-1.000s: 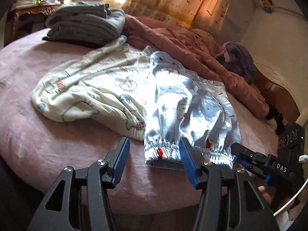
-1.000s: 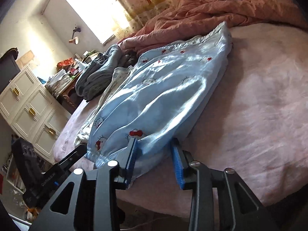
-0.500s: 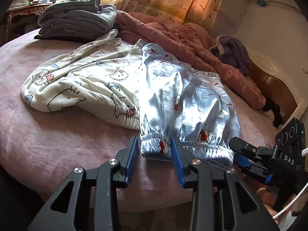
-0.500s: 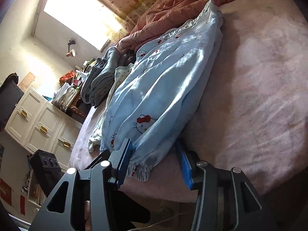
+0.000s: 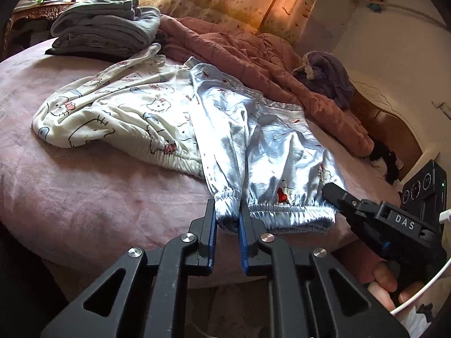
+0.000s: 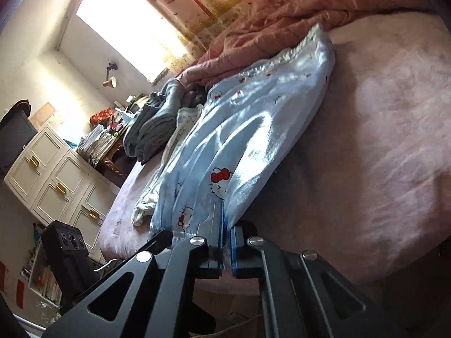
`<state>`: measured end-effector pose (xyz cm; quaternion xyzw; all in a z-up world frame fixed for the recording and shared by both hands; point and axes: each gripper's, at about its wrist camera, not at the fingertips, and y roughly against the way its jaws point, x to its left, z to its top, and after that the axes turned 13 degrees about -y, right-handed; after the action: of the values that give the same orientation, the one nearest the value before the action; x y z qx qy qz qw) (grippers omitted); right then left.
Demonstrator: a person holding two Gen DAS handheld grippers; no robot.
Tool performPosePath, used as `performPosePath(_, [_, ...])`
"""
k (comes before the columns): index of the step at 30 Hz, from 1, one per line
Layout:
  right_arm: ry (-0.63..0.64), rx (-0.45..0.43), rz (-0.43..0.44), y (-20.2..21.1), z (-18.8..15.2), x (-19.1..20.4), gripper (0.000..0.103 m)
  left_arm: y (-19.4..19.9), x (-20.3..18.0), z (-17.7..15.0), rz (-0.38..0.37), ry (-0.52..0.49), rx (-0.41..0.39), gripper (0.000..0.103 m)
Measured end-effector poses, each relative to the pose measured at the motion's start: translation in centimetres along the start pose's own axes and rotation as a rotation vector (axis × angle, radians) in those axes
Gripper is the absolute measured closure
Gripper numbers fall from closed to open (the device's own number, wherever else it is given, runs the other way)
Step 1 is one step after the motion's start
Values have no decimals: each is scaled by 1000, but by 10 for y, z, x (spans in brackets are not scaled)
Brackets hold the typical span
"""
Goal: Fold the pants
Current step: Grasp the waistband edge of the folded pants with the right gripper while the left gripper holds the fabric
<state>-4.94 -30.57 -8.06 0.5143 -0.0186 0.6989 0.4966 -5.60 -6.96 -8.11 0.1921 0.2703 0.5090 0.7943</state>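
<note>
Cuffs are caught: your left hand-held gripper (image 5: 227,219) and right hand-held gripper (image 6: 226,235) have just pinched the blue pants (image 5: 265,152); folding can begin.

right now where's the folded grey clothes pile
In the left wrist view the grey pile sits at the bed's far left, behind the cream pyjamas and left of the pink quilt.

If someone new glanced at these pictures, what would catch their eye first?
Probably the shiny blue pants spread on the pink bed, with the left gripper and right gripper each pinching a cuff at the near edge. Next, the cream cartoon-cat garment lying beside them.
</note>
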Motion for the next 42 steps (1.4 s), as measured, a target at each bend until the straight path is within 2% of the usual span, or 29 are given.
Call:
performPosePath(2, [8, -13, -29, 5, -1, -2, 100, 0, -9, -4, 45, -35, 7, 90])
performPosePath(4, [-14, 40, -75, -4, -3, -12, 100, -12, -11, -11, 79, -63, 47, 88])
performPosePath(6, [-43, 91, -123, -13, -7, -22, 100, -12, -12, -16, 87, -83, 25, 86])
performPosePath(7, [-48, 93, -125, -13, -6, -24, 99, -7, -13, -18, 85, -101, 2, 80])
performPosePath(8, [-39, 83, -124, -11, -4, -23, 99, -2, -14, -17, 91, -113, -14, 63])
performPosePath(9, [-22, 63, -134, -8, -2, -22, 99, 2, -13, -16, 97, -117, -30, 55])
performPosePath(10, [-5, 26, -145, -1, 1, -20, 98, 7, -11, -13, 97, -117, -44, 52])
performPosePath(13, [-21, -61, -146, 17, 14, -24, 87, 23, -6, 3, 101, -137, -76, 52])
performPosePath(16, [-35, -153, -146, 39, 38, -29, 86, 34, 2, 33, 135, -205, -113, 51])
performPosePath(18, [-27, -221, -151, 51, 62, -29, 86, 36, 5, 63, 203, -280, -152, 51])
performPosePath(20, [-6, -236, -139, 56, 89, -28, 71, 31, 11, 98, 211, -320, -181, 51])
performPosePath(22, [18, -253, -115, 58, 117, -27, 66, 18, 18, 136, 215, -310, -195, 51])
performPosePath(24, [64, -284, -121, 58, 140, -24, 66, 1, 24, 171, 181, -304, -212, 51])
performPosePath(26, [105, -285, -106, 51, 164, -22, 59, -21, 28, 206, 156, -290, -219, 51])
performPosePath(31, [168, -257, -129, 7, 227, -36, 59, -79, 22, 269, 194, -345, -292, 51])
performPosePath(33, [146, -229, -135, -18, 250, -49, 59, -105, 25, 288, 167, -320, -298, 51])
performPosePath(36, [97, -217, -145, -50, 275, -72, 49, -139, 36, 307, 131, -267, -295, 51])
performPosePath(40, [46, -157, -169, -91, 293, -100, 47, -175, 51, 304, 127, -244, -278, 51])
performPosePath(42, [41, -120, -182, -105, 298, -107, 47, -194, 61, 294, 109, -234, -239, 51])
